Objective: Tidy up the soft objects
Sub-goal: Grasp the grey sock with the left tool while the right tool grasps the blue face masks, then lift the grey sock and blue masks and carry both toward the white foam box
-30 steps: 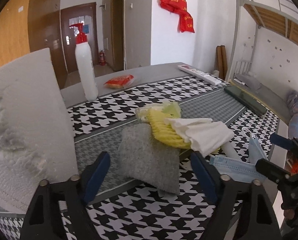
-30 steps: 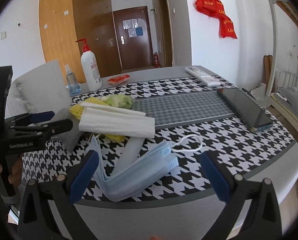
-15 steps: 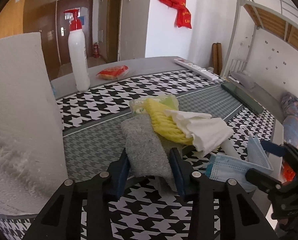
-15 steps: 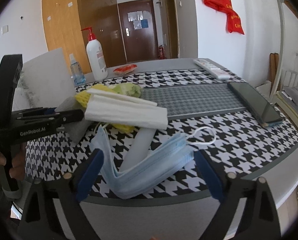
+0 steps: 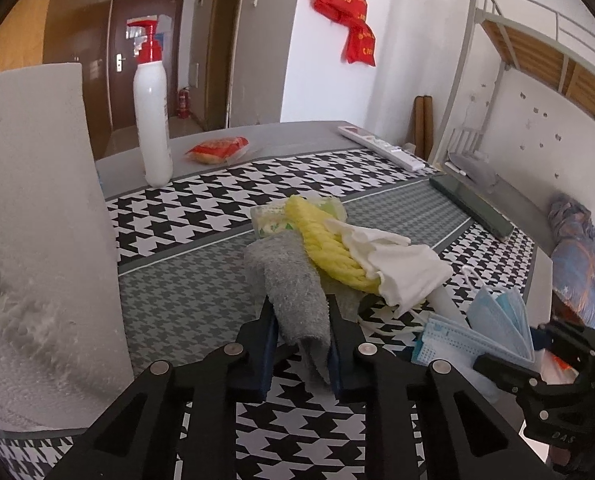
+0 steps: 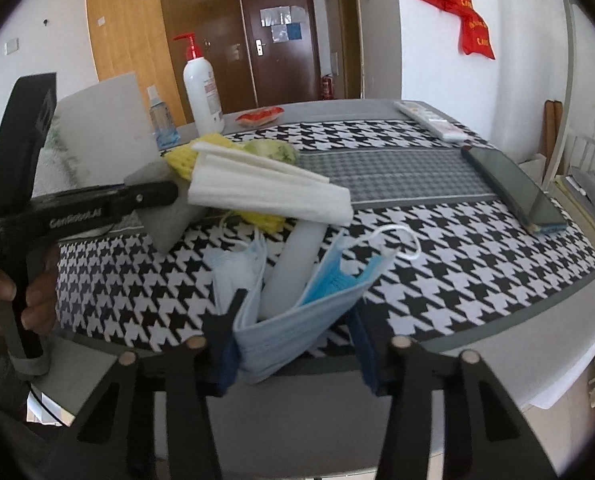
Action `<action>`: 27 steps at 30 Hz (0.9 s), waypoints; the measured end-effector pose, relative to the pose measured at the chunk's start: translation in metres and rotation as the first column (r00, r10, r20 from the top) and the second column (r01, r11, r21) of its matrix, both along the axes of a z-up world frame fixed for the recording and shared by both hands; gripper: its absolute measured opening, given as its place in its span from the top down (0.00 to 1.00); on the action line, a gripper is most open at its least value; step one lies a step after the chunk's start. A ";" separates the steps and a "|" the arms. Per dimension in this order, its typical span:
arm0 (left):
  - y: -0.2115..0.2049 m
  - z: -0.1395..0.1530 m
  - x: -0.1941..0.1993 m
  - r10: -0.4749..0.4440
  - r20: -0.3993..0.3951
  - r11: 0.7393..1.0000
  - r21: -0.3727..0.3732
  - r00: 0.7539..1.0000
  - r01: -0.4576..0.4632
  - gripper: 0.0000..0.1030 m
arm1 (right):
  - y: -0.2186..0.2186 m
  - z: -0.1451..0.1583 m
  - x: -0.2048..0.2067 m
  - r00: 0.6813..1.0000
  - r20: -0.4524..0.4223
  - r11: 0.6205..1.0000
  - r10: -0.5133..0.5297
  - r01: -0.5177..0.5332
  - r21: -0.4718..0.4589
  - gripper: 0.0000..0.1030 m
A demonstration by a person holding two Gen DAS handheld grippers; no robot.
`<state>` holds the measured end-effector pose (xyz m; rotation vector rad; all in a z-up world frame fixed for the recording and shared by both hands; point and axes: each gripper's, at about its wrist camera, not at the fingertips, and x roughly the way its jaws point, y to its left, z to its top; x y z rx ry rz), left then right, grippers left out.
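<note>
We work at a table covered by a black-and-white houndstooth cloth [image 5: 225,200], each of us holding one tool. Our left gripper [image 5: 300,332] has its jaws closing on the near end of a grey cloth [image 5: 293,280], and both blue pads already press against its sides. The grey cloth runs away from the gripper toward twelve o'clock in the left wrist view, and its far end lies under a yellow knitted rag [image 5: 325,240]. A folded white cloth [image 5: 401,272] rests on the yellow rag at about two o'clock from the gripper.

Our right gripper [image 6: 293,344] has its jaws closing around a bundle of blue face masks [image 6: 297,328]. The bundle fills the space between the pads and bulges upward, its white ear loop [image 6: 397,236] trailing toward one o'clock. A white tube [image 6: 293,272] pokes out between the mask folds toward twelve o'clock.

In the right wrist view, a hand [image 6: 17,292] grips the left tool's handle at nine o'clock. A white pump bottle [image 6: 202,88] with a red top stands at eleven o'clock on the far side of the table. A dark phone [image 6: 509,188] lies at two o'clock, a white remote [image 6: 429,120] beyond it.
</note>
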<state>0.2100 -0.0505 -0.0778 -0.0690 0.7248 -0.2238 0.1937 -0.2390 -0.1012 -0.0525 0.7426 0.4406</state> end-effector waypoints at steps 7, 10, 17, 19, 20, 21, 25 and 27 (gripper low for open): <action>0.004 0.002 -0.003 0.004 0.019 1.000 -0.027 1.000 -0.004 0.82 | 0.001 0.005 -0.012 1.000 0.012 1.000 0.010 -0.010 -0.002 0.73; 0.004 0.005 -0.005 0.004 0.032 1.000 -0.028 0.999 -0.003 0.87 | -0.001 0.011 -0.014 1.000 0.029 1.000 0.009 -0.010 0.008 0.73; 0.002 0.018 -0.015 -0.005 0.071 1.000 -0.019 0.997 0.006 0.92 | -0.005 0.024 -0.013 0.998 0.064 1.000 0.001 -0.003 0.028 0.74; 0.002 0.024 -0.019 -0.006 0.087 1.000 -0.013 0.996 0.007 0.92 | -0.007 0.026 -0.012 0.998 0.070 0.999 -0.003 0.000 0.033 0.74; 0.002 0.026 -0.021 -0.006 0.093 1.000 -0.011 0.996 0.007 0.92 | -0.007 0.028 -0.011 0.997 0.073 0.999 -0.005 0.002 0.036 0.74; 0.003 0.030 -0.023 -0.004 0.103 1.000 -0.008 0.995 0.005 0.92 | -0.008 0.029 -0.011 0.997 0.077 0.999 -0.006 0.004 0.038 0.74; 0.005 0.040 -0.029 0.004 0.132 1.000 0.008 0.991 -0.005 0.92 | -0.008 0.035 -0.010 0.996 0.094 0.999 -0.010 0.005 0.050 0.74; 0.007 0.043 -0.033 0.003 0.144 1.000 0.014 0.990 -0.005 0.92 | -0.006 0.038 -0.009 0.995 0.100 0.999 -0.014 0.009 0.052 0.74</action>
